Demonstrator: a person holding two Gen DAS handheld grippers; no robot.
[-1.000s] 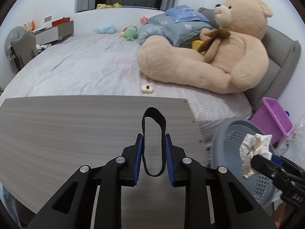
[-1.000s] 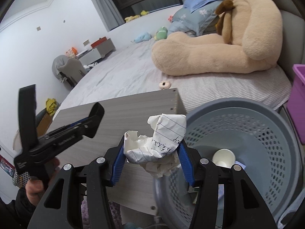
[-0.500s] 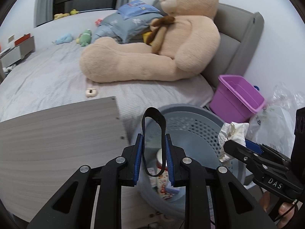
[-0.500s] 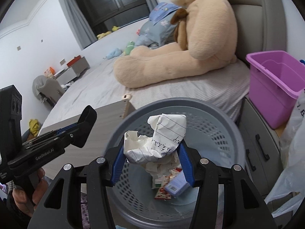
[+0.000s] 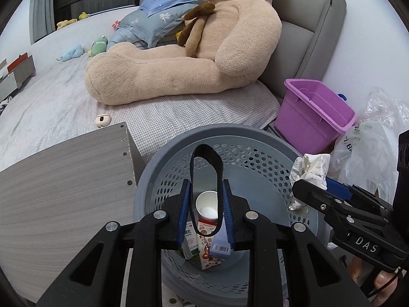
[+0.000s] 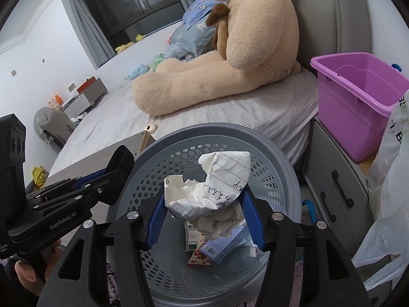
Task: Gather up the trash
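Landmark: the grey perforated basket [image 5: 158,176], standing at the foot of the bed [image 5: 204,112].

Left of the basket: wood-grain board [image 5: 64,179], its corner just beside the rim.

Over the basket's near-left part: left gripper [image 5: 205,212], pointing down into it. Jaws narrow and have just been easing apart; a black elastic loop [image 5: 205,153] stands upright between the blue pads, its sides against them, still caught.

Inside the basket, on the bottom: white paper cup [image 5: 207,203], small cartons and a pale blue barcoded box [image 6: 217,248].

Over the basket's right side: right gripper [image 6: 203,215]. Jaws about half wide and have just been opening; crumpled lined paper [image 6: 212,179] sits between the pads, touching both, above the basket's inside. Cannot tell whether it is still pinched.

Behind the basket, on the bed: big tan teddy bear [image 5: 194,51].

Right of the basket: purple tub [image 5: 314,117], then clear plastic bags [image 5: 370,148].
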